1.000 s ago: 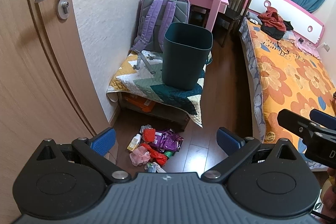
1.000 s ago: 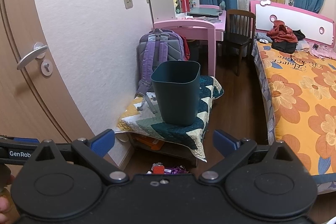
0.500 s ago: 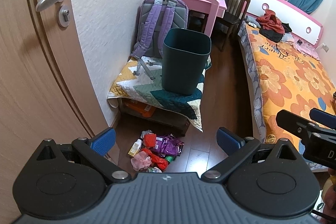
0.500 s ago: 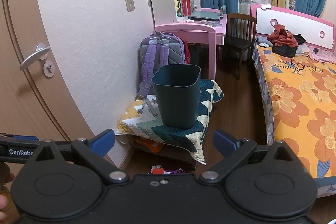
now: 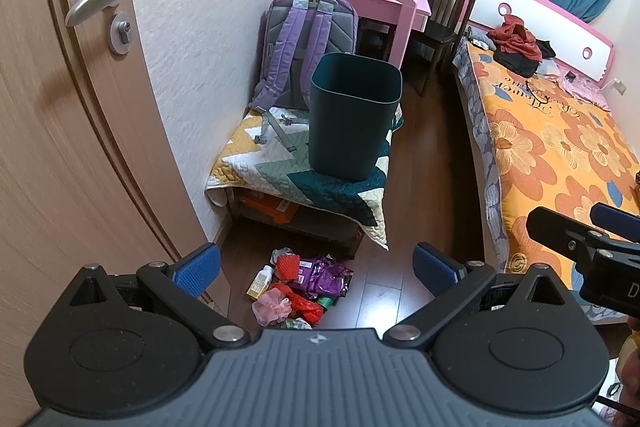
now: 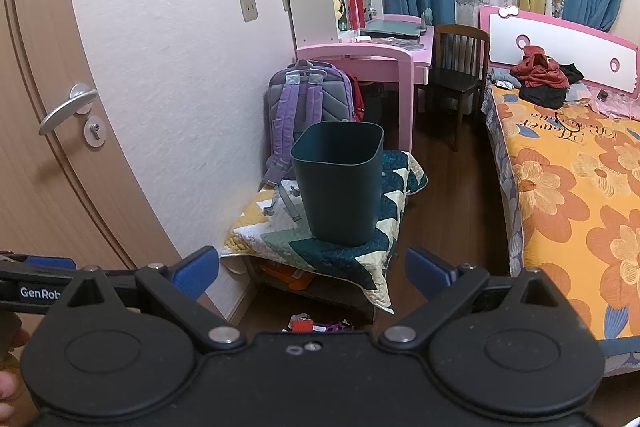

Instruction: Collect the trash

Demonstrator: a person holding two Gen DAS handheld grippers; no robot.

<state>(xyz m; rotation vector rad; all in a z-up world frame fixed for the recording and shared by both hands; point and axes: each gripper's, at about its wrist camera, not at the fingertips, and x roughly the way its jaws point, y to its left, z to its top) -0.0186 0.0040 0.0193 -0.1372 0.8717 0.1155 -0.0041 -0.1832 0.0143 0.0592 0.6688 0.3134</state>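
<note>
A pile of trash point(image 5: 302, 285) lies on the wood floor: purple wrappers, a red bag, a pink puff, a small yellow bottle. In the right wrist view only a red and purple edge of the trash point(image 6: 316, 325) peeks above my gripper body. A dark teal bin point(image 5: 352, 115) point(image 6: 338, 183) stands upright on a quilt-covered bench. My left gripper point(image 5: 316, 267) hangs open above the pile, nothing between its blue pads. My right gripper point(image 6: 312, 269) is open too, held higher and facing the bin.
A purple backpack point(image 5: 306, 43) leans on the wall behind the bin. A wooden door point(image 5: 60, 107) stands at the left. The bed point(image 5: 560, 147) with a floral cover fills the right. A pink desk point(image 6: 372, 55) and a dark chair point(image 6: 458, 67) stand at the back.
Both views have pulled back and tilted up a little: the bin and trash pile sit lower and smaller in frame. Both grippers stay open.
</note>
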